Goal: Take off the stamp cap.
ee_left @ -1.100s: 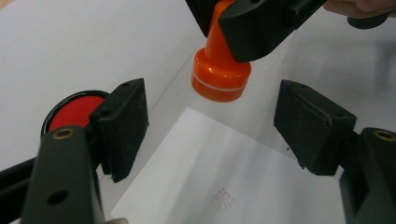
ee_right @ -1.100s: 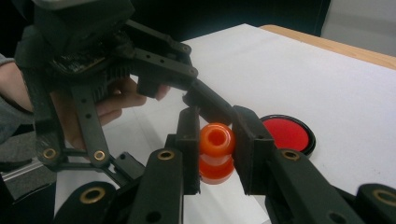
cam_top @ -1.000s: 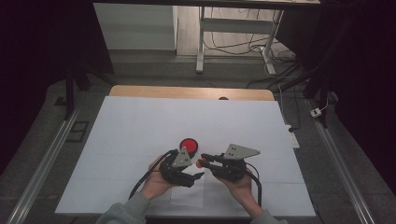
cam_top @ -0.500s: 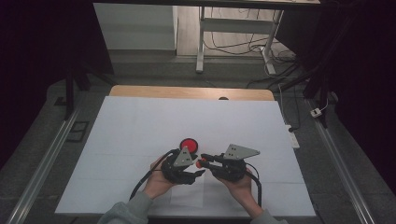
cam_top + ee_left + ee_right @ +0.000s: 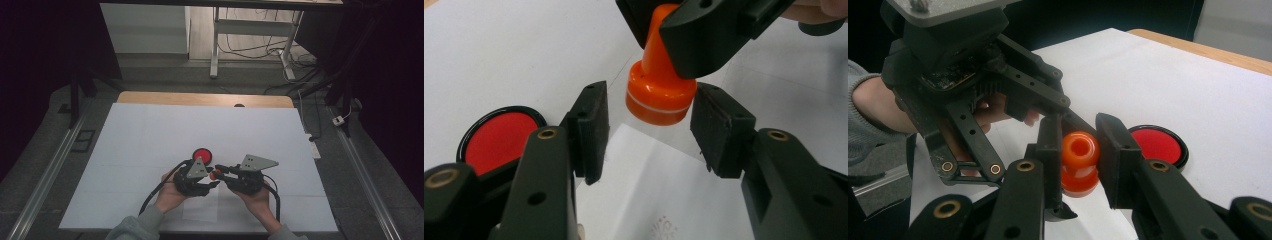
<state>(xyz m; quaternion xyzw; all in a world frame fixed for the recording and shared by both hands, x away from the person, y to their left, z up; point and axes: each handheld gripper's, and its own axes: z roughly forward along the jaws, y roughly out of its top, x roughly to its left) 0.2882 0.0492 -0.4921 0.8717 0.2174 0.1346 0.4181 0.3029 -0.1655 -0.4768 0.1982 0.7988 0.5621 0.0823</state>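
Note:
An orange stamp (image 5: 658,95) hangs just above the white table, and my right gripper (image 5: 1079,150) is shut on its handle (image 5: 1079,146). My left gripper (image 5: 651,132) faces it from the other side. Its jaws bracket the stamp's round base and have just been closing. The right-hand pad (image 5: 719,130) sits at the base's edge, while a gap remains at the left-hand pad (image 5: 591,130). In the high view the two grippers meet tip to tip at the stamp (image 5: 213,175) near the table's front. A round red ink pad (image 5: 202,155) (image 5: 499,135) (image 5: 1158,145) lies just beyond them.
A small white sheet (image 5: 659,200) with a faint printed mark lies on the white table cover (image 5: 150,135) under the stamp. A wooden table edge (image 5: 200,98) runs along the back. Metal rails (image 5: 45,175) flank both sides, and cables trail from the grippers.
Both hands and the stamp stay where they were beside the ink pad. From the high view, the narrowing of the left jaws is barely visible.

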